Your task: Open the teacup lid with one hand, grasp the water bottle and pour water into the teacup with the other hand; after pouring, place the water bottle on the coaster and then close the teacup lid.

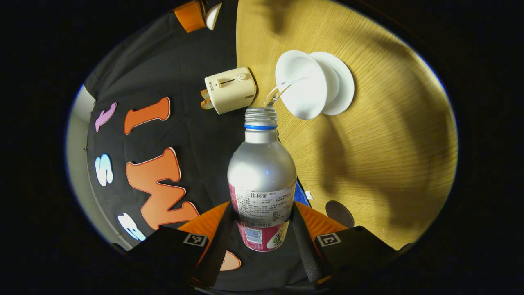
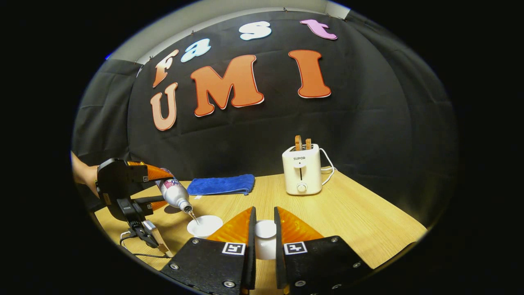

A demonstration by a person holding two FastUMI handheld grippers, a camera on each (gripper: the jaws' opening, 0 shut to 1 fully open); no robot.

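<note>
My left gripper (image 1: 262, 215) is shut on the lower body of a silver water bottle (image 1: 262, 168) with a red and white label. The bottle is uncapped and tilted, and a thin stream of water (image 1: 279, 91) runs from its mouth into the white teacup (image 1: 299, 88), which stands on a white saucer (image 1: 343, 84). In the right gripper view the same left gripper (image 2: 157, 188) tips the bottle (image 2: 174, 192) over the teacup (image 2: 204, 225). My right gripper (image 2: 264, 211) is shut on the white teacup lid (image 2: 265, 229), held to the right of the cup. A dark round coaster (image 1: 339, 213) lies on the table.
A cream toaster (image 2: 301, 170) with bread in its slots stands at the back of the wooden table (image 2: 368, 221), its cord trailing right. A folded blue cloth (image 2: 221, 184) lies by the back edge. A hand (image 2: 84, 174) holds the left gripper, and a cable (image 2: 127, 239) hangs below it.
</note>
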